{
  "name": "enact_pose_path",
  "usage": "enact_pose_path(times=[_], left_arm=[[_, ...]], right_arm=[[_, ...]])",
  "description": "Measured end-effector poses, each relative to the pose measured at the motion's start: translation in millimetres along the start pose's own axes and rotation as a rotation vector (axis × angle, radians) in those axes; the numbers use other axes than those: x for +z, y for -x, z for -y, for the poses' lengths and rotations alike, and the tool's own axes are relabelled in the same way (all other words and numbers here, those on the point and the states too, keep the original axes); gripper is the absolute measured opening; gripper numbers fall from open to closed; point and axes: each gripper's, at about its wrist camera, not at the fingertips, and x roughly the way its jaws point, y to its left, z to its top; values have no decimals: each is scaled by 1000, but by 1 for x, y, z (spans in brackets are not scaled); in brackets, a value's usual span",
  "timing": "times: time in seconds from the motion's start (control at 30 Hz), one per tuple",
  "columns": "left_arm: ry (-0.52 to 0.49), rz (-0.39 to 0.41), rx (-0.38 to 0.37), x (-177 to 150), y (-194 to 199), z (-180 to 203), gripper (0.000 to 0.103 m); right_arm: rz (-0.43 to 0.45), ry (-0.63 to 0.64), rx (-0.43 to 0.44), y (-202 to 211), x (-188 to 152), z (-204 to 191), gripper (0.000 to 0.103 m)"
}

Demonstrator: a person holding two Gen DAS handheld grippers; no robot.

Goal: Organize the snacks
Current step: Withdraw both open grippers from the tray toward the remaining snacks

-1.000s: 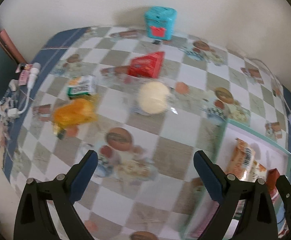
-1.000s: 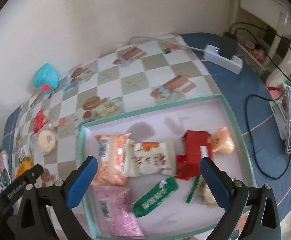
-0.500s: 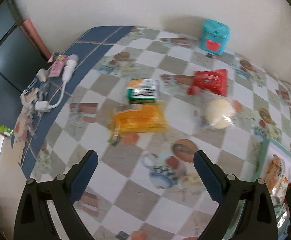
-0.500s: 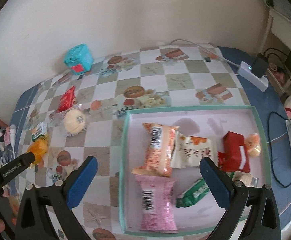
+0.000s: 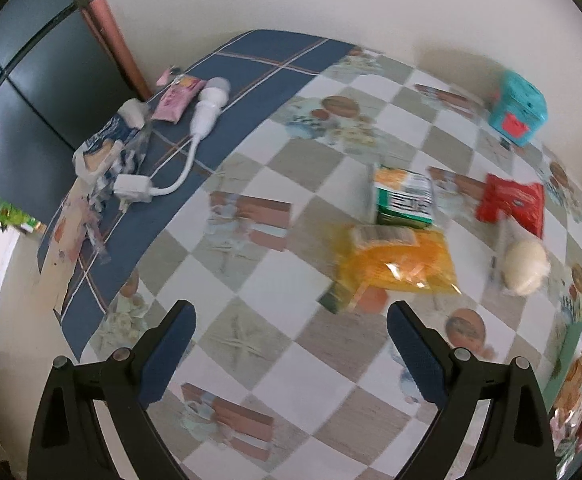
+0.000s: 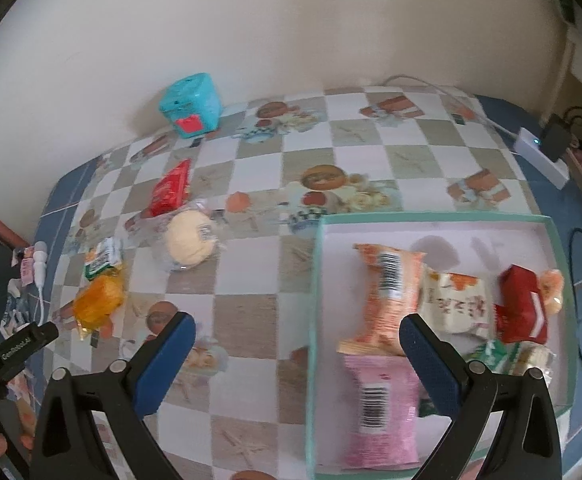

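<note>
Loose snacks lie on the checkered tablecloth: an orange packet (image 5: 397, 262), a green-and-white packet (image 5: 405, 198), a red packet (image 5: 511, 206) and a round pale bun in clear wrap (image 5: 527, 266). The same orange packet (image 6: 99, 302), red packet (image 6: 171, 190) and bun (image 6: 189, 240) appear left of a teal-rimmed tray (image 6: 315, 280) that holds several packets, among them an orange one (image 6: 389, 296) and a pink one (image 6: 381, 404). My left gripper (image 5: 291, 354) is open and empty, short of the orange packet. My right gripper (image 6: 299, 360) is open and empty over the tray's left rim.
A teal box (image 6: 191, 106) stands by the wall. A white cable with plug (image 5: 195, 136) and small wrappers lie on the blue cloth border at the table's left edge. A white power strip (image 6: 539, 156) and black cables sit at the right.
Both views have swung left. The orange and green packets now sit right of my left gripper's centre, and more of the left table edge shows. The tray has slid right in the right view.
</note>
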Motion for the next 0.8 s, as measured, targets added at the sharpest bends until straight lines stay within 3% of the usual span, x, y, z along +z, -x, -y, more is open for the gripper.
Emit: enact_pose_path(times=[0.4, 0.8], left_arm=[[88, -21, -67, 18, -21, -41, 97], [115, -30, -296, 39, -39, -12, 97]], right_arm=[[-26, 55, 57, -25, 6, -46, 103], [-48, 33, 100, -62, 34, -58, 103]])
